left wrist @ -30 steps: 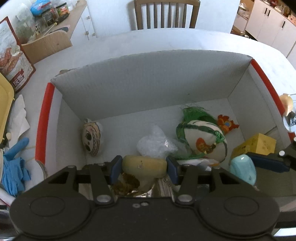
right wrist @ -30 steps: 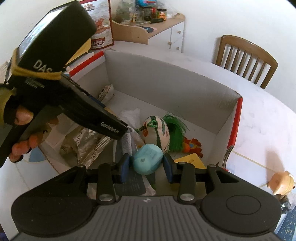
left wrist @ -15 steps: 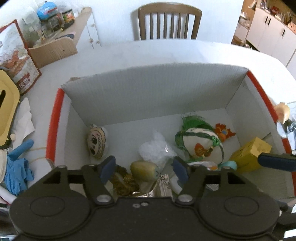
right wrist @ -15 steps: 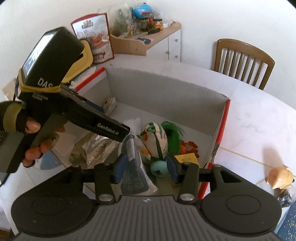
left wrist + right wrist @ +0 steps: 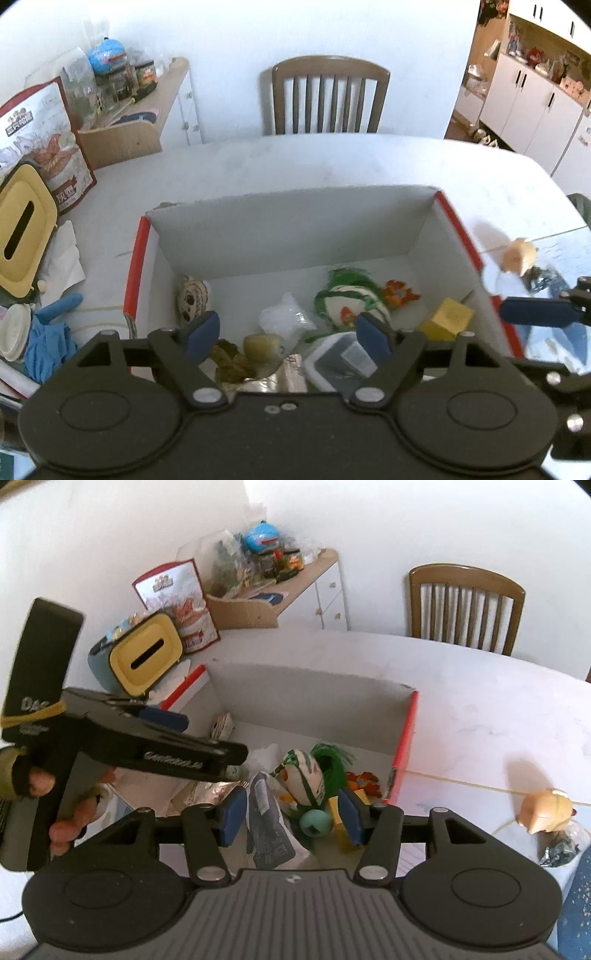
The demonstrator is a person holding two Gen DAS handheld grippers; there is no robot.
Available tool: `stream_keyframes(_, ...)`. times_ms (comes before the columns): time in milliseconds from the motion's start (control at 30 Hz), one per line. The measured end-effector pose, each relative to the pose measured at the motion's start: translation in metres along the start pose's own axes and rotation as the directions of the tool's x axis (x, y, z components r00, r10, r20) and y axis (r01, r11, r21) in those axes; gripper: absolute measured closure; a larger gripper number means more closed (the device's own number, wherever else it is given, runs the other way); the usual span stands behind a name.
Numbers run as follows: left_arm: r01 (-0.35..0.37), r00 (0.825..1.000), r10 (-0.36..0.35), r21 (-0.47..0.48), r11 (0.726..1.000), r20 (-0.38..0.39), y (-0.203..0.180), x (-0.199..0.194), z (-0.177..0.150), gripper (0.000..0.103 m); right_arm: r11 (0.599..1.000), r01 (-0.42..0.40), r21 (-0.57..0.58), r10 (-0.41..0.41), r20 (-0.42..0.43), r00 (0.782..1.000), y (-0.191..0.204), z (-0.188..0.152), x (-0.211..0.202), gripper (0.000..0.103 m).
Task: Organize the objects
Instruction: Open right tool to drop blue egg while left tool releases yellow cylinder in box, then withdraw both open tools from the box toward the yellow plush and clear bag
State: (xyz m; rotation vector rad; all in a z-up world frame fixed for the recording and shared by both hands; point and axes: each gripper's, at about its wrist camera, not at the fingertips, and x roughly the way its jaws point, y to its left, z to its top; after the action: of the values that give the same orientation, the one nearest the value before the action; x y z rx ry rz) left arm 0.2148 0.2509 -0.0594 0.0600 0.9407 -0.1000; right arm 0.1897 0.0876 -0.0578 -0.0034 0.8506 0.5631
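Note:
A white cardboard box with red edges (image 5: 139,266) stands on the white table. Inside lie an olive-yellow toy (image 5: 262,347), a teal toy (image 5: 314,821), a grey packet (image 5: 267,830), a painted egg with green fringe (image 5: 351,302), a small yellow box (image 5: 447,319), a face toy (image 5: 192,299) and a white plastic wad (image 5: 284,317). My left gripper (image 5: 287,332) hangs open above the box's near side, holding nothing. Over the right part of the box my right gripper (image 5: 291,819) is open too, well above the teal toy.
A peach-coloured toy (image 5: 546,808) lies on the table to the right of the box. To the left are a yellow tissue holder (image 5: 22,236), blue gloves (image 5: 48,339) and a snack bag (image 5: 44,147). A wooden chair (image 5: 328,96) stands behind the table.
Both grippers have opened and let go: the olive-yellow toy and the teal toy now lie in the box. Both grippers have risen and drawn back from it.

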Motion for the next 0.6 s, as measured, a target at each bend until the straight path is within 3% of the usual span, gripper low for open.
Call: stream_keyframes(600, 0.052, 0.992, -0.051, -0.009, 0.999, 0.116, -0.043, -0.057, -0.01, 0.012, 0.998, -0.046, 0.035, 0.042, 0.092, 0.995, -0.029, -0.015, -0.062, 0.034)
